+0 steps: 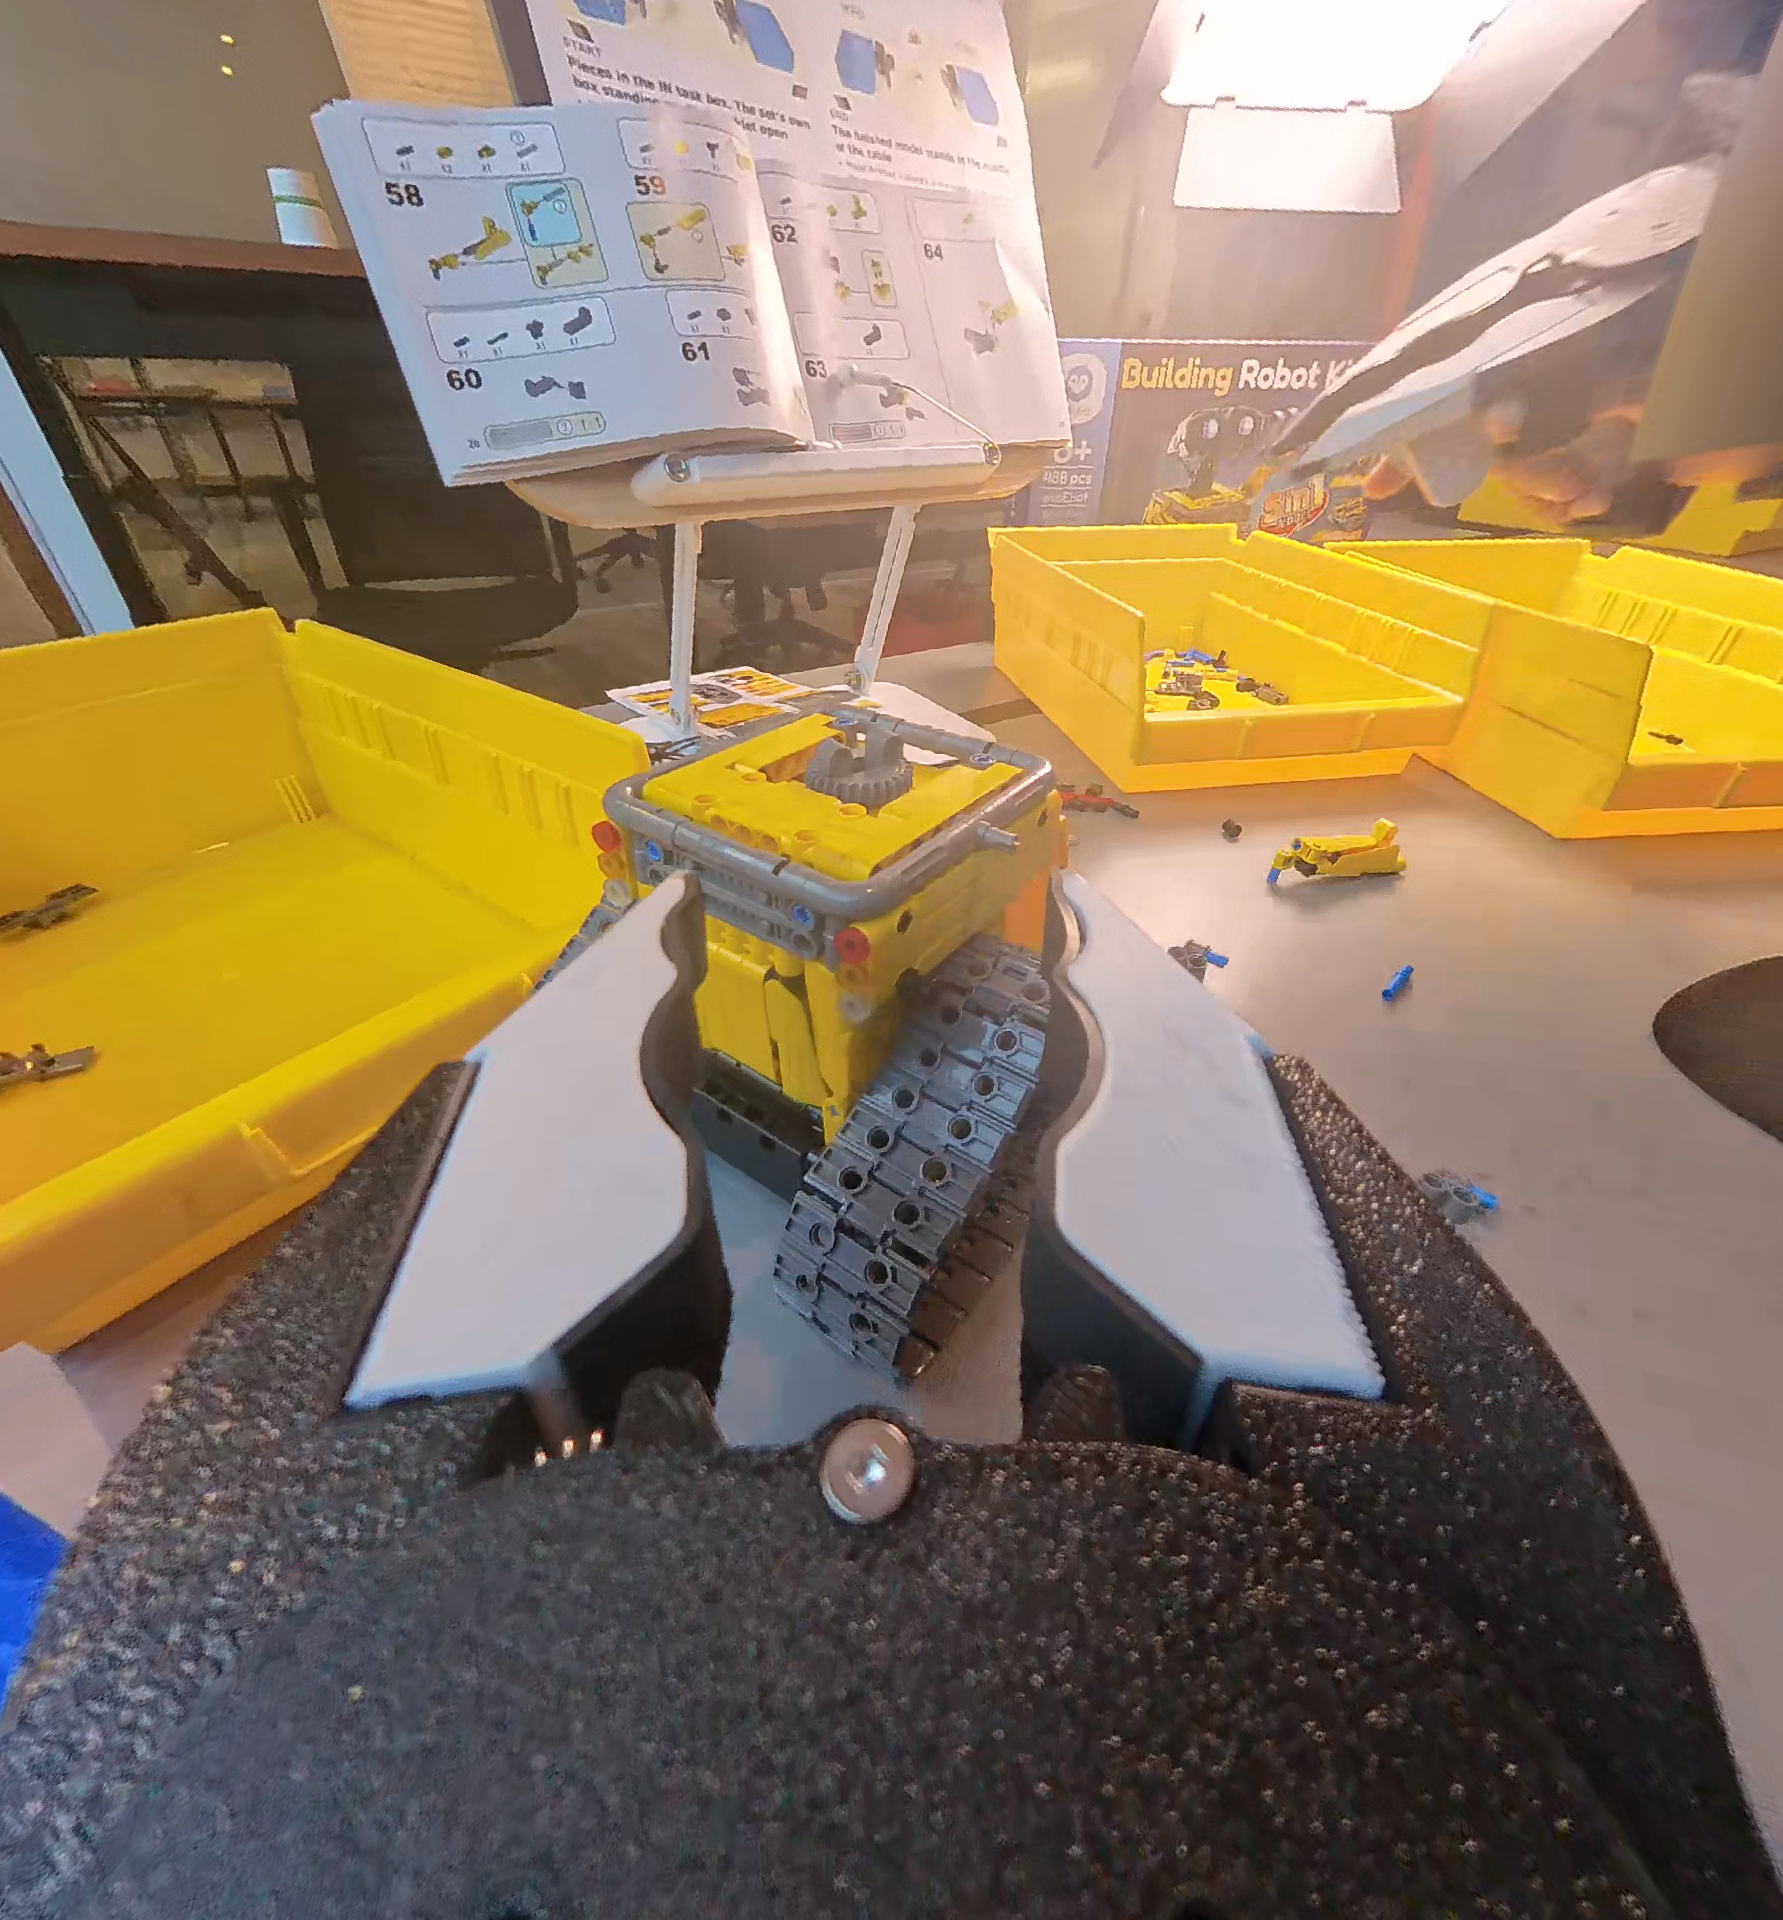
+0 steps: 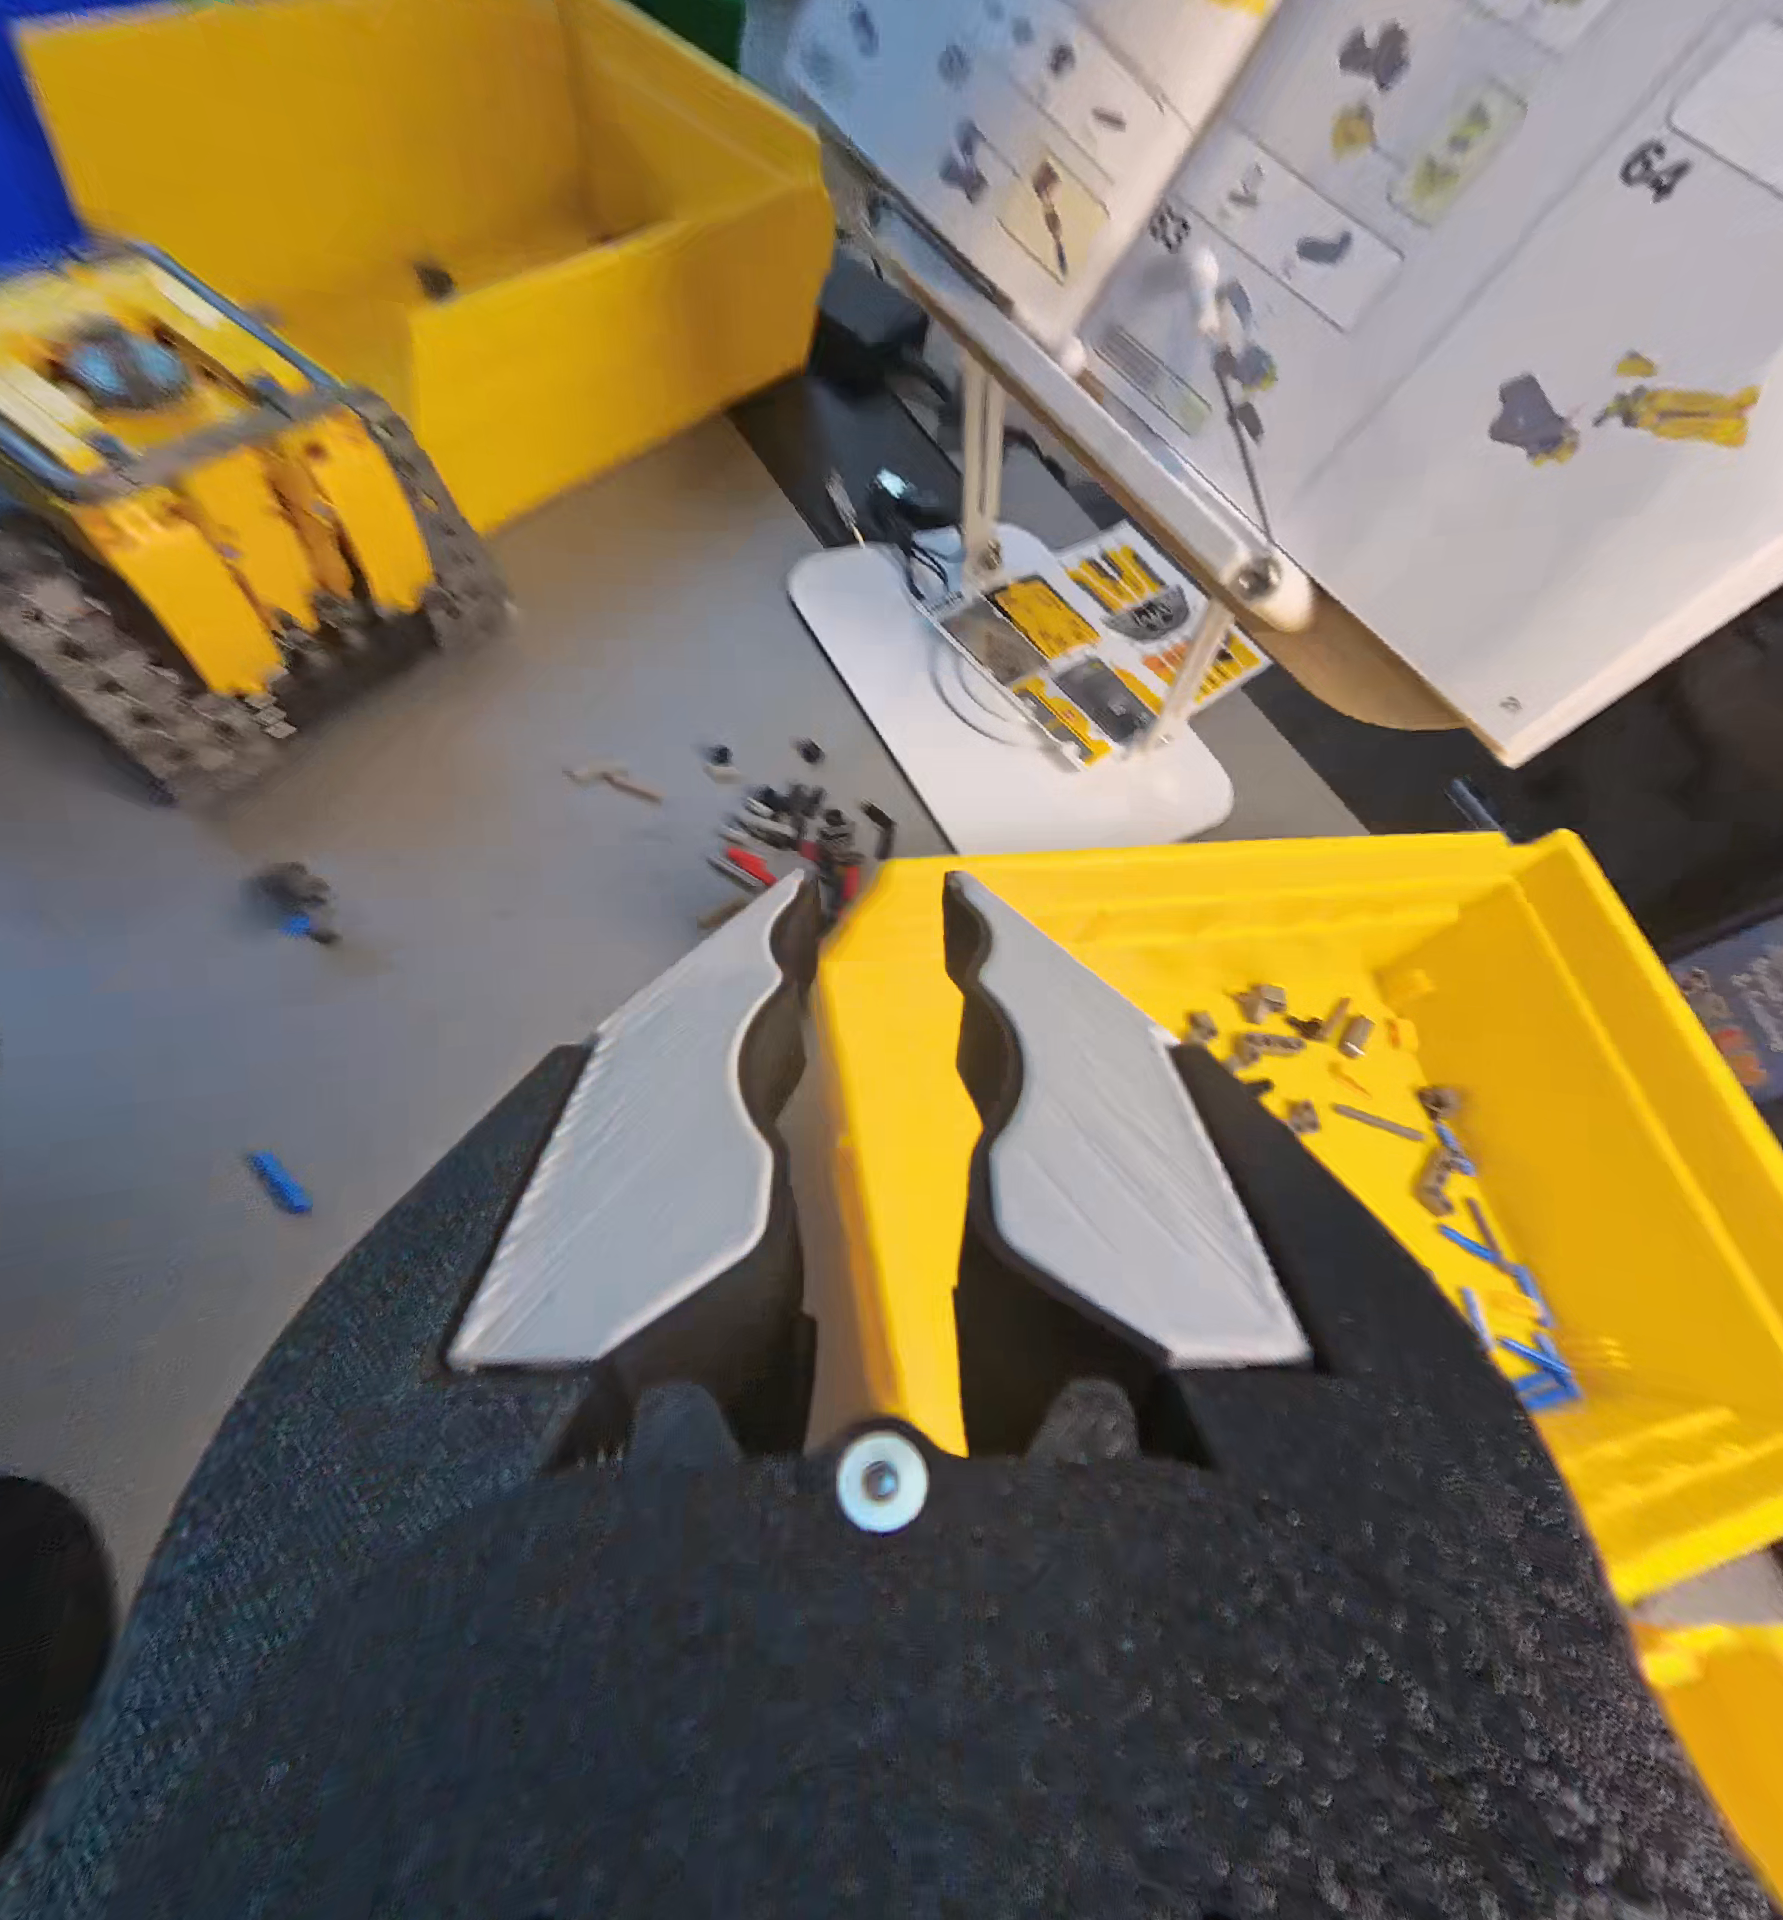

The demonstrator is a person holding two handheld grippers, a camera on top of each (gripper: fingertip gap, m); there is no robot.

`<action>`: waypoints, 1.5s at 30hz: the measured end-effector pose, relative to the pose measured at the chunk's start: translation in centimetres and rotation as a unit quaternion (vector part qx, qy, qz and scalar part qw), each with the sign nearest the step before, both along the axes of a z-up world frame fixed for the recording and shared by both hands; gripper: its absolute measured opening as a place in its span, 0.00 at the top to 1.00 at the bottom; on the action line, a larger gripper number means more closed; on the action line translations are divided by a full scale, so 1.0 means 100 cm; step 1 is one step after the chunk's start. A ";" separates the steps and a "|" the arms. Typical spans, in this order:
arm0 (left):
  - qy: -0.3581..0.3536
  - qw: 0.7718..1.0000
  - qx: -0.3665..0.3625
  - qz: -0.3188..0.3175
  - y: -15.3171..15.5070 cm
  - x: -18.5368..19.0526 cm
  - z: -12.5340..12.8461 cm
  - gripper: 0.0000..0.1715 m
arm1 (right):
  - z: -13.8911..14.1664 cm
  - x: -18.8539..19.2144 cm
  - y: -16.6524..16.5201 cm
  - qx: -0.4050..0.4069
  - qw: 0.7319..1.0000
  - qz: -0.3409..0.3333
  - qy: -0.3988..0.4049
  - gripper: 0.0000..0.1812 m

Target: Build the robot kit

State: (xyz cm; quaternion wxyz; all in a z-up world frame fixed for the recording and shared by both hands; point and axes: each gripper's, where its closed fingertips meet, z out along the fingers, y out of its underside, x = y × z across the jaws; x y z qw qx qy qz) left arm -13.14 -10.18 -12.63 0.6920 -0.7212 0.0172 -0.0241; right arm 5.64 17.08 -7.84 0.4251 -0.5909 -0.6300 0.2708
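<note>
Yellow tracked model (image 1: 845,997) between left hand-held gripper (image 1: 871,894) fingers; right view only: bin's loose parts (image 2: 1334,1049).

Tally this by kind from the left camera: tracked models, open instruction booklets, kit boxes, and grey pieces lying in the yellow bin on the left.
Tracked model: 1
Open instruction booklet: 1
Kit box: 1
Grey pieces in the left yellow bin: 2
Total: 5
</note>
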 end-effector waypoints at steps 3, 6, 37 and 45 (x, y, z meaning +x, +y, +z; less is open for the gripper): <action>0.026 1.000 0.001 0.006 -0.003 0.004 0.001 0.63 | -0.001 0.002 -0.056 -0.021 0.998 0.013 0.065 0.85; 0.042 0.999 0.008 0.011 -0.007 0.006 0.005 0.64 | -0.026 0.003 -0.100 -0.037 0.995 0.020 0.092 0.83; 0.185 0.849 -0.480 0.125 -0.219 -0.108 -0.086 0.84 | -0.089 -0.001 -0.140 -0.157 0.974 0.040 0.158 0.83; 0.184 0.850 -0.484 0.100 -0.206 -0.083 -0.111 0.85 | -0.091 0.003 -0.144 -0.135 0.978 0.042 0.155 0.83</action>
